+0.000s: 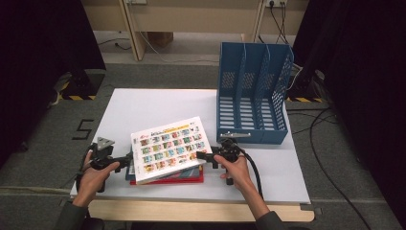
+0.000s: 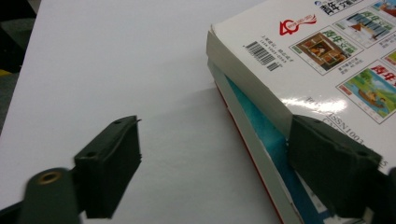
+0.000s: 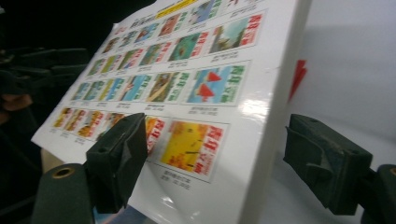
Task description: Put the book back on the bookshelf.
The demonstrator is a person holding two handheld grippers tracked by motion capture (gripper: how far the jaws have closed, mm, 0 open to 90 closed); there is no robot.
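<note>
A white book [image 1: 167, 148] with rows of small colour pictures on its cover lies on top of a short stack on the white table [image 1: 143, 105]; a teal book [image 2: 252, 107] and a red book [image 1: 167, 180] lie under it. My left gripper [image 1: 128, 161] is at the stack's left edge. Its jaws are open [image 2: 215, 130], one over bare table, the other in front of the top book's [image 2: 317, 56] corner. My right gripper [image 1: 199, 157] is at the stack's right edge, open [image 3: 215, 126], and straddles the top book's [image 3: 187, 93] edge with a gap at the spine side.
A blue three-slot file holder [image 1: 253, 96] stands at the table's back right, just behind the right gripper. Bare table lies to the left and behind the stack. Dark curtains hang at both sides and cables run on the floor at the right.
</note>
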